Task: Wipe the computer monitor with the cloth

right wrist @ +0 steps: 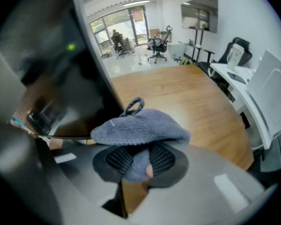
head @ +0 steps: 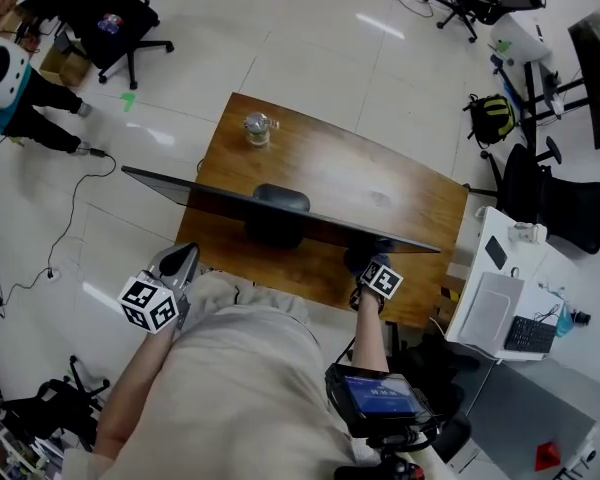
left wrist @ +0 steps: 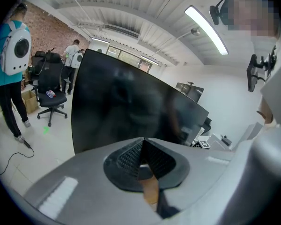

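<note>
From above, the black monitor (head: 280,216) shows edge-on as a thin dark bar on its stand on the wooden desk (head: 380,188). My left gripper (head: 178,266) is held off the desk's near left corner. In the left gripper view its jaws (left wrist: 143,154) are shut with nothing between them and face the dark screen (left wrist: 126,107). My right gripper (head: 372,266) is at the monitor's right end, on the screen side. It is shut on a blue-grey fluffy cloth (right wrist: 140,128), which bulges over the pads (right wrist: 119,159) beside the screen (right wrist: 56,78).
A glass jar (head: 257,128) stands at the desk's far left corner. A white side table (head: 510,308) with a keyboard is at the right, with a black chair (head: 570,208) behind it. Office chairs (head: 115,23) and a floor cable (head: 70,228) lie left. A person in teal (left wrist: 11,55) stands far left.
</note>
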Demonstrator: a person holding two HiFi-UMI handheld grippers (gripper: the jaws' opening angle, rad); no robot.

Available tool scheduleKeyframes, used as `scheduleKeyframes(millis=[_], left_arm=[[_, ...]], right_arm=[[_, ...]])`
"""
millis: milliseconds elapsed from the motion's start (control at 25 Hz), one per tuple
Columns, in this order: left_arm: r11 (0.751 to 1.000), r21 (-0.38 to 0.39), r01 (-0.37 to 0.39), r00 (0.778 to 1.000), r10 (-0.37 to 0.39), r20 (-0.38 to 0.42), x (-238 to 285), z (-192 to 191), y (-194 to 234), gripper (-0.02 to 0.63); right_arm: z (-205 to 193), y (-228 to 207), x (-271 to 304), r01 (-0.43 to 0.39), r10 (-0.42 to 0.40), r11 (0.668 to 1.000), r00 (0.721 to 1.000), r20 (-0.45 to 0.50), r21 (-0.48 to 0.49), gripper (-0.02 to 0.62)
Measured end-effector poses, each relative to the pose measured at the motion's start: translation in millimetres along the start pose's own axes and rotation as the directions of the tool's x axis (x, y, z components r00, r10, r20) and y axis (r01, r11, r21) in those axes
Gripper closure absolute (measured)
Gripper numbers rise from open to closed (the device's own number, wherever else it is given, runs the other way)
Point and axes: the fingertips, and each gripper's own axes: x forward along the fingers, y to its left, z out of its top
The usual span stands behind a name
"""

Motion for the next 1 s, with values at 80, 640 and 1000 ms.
scheduleKeyframes(millis=[80, 640, 1000], left_arm=[[1.000, 0.002, -0.004, 1.000, 0.004, 0.008, -4, 1, 1, 0.611], [1.000, -0.008, 0.018, 0.999, -0.018, 0.040, -35, 2, 33, 0.611], [0.999, -0.021, 0.028, 0.999, -0.028, 0.038, -53, 9, 68, 0.609]], right_arm=[[-3, 1, -1, -0.009, 0.009, 0.998, 1.000, -0.012, 0.058, 0.514], [-14, 47, -3, -0.028, 0.039, 0.966, 0.998, -0.040, 0.257, 0.514], [-31, 115, 4, -0.058, 0.071, 0.980, 0.996, -0.062, 0.192, 0.514]])
